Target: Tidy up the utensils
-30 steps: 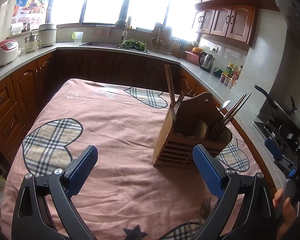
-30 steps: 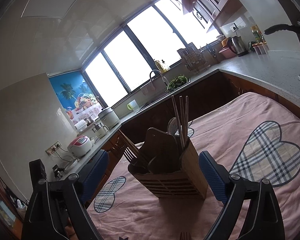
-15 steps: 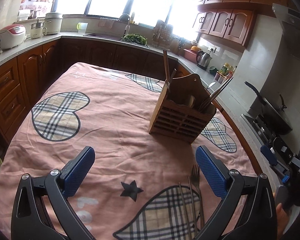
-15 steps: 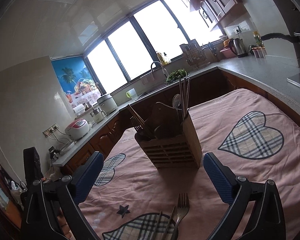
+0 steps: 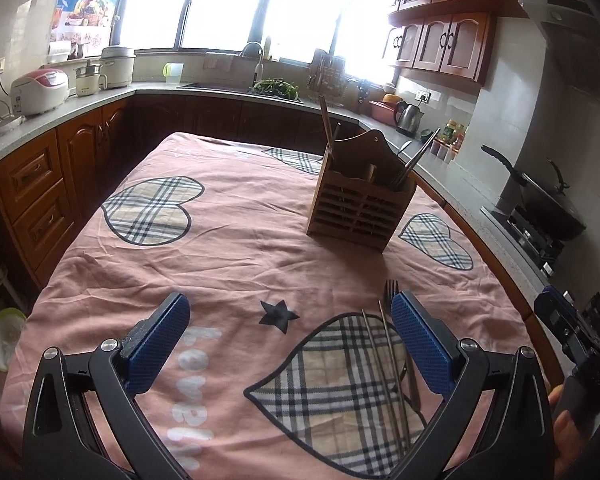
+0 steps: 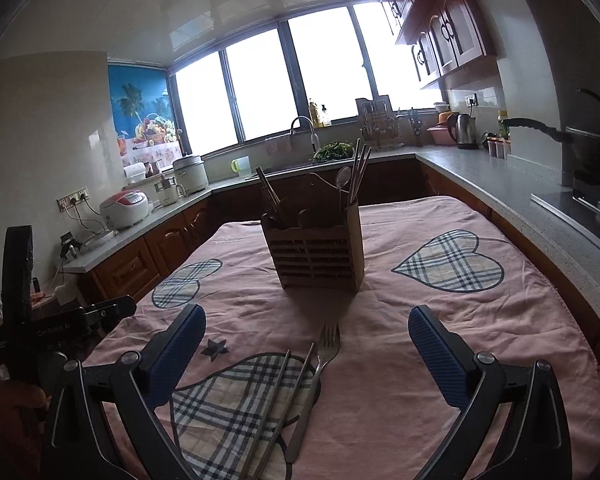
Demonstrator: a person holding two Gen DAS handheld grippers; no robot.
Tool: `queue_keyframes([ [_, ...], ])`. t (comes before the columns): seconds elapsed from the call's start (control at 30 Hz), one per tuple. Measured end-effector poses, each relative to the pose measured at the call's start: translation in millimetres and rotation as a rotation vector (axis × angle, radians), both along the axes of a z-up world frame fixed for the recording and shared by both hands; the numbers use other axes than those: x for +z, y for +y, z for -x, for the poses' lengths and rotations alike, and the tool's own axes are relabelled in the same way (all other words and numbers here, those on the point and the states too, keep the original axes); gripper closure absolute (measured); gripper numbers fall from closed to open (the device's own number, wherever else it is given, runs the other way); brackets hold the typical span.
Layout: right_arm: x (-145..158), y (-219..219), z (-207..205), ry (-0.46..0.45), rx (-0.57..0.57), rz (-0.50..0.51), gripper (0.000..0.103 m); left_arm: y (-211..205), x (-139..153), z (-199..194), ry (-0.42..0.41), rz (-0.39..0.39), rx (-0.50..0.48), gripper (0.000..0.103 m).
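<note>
Fingers (image 6: 440, 354) of right gripper (image 6: 306, 352) spread around fork (image 6: 314, 384)

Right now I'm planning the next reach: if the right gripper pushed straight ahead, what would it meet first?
Probably the fork on the tablecloth, between the open right gripper fingers; beyond stands the wooden utensil holder. Depth is uncertain.

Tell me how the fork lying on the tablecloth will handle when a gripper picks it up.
The fork looks like thin metal, so probably stiff, light, and somewhat slippery between the pads. It lies flat on the soft tablecloth, so the fingers may snag cloth. The chopsticks sit right beside it and could get nudged or roll. Both the right gripper and left gripper are open.
</note>
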State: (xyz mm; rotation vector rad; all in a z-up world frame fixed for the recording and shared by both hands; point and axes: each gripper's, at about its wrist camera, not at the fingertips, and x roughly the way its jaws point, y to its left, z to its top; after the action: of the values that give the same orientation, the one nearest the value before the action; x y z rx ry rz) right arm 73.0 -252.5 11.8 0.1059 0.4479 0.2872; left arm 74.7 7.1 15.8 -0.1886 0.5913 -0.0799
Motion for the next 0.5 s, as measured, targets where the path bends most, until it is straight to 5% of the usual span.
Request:
queue_keyframes([
  [0.3, 41.1, -4.2, 34.5, -0.119, -0.052, 0.049, 0.000, -20.0, 43.8, 47.4, -0.197, -0.134, 0.016, 0.000],
  [0.5, 23.8, 0.5, 41.1, -0.176, -0.108, 0.080, 0.000, -29.2, 18.3, 45.7, -0.225, -0.166, 0.040, 0.000],
])
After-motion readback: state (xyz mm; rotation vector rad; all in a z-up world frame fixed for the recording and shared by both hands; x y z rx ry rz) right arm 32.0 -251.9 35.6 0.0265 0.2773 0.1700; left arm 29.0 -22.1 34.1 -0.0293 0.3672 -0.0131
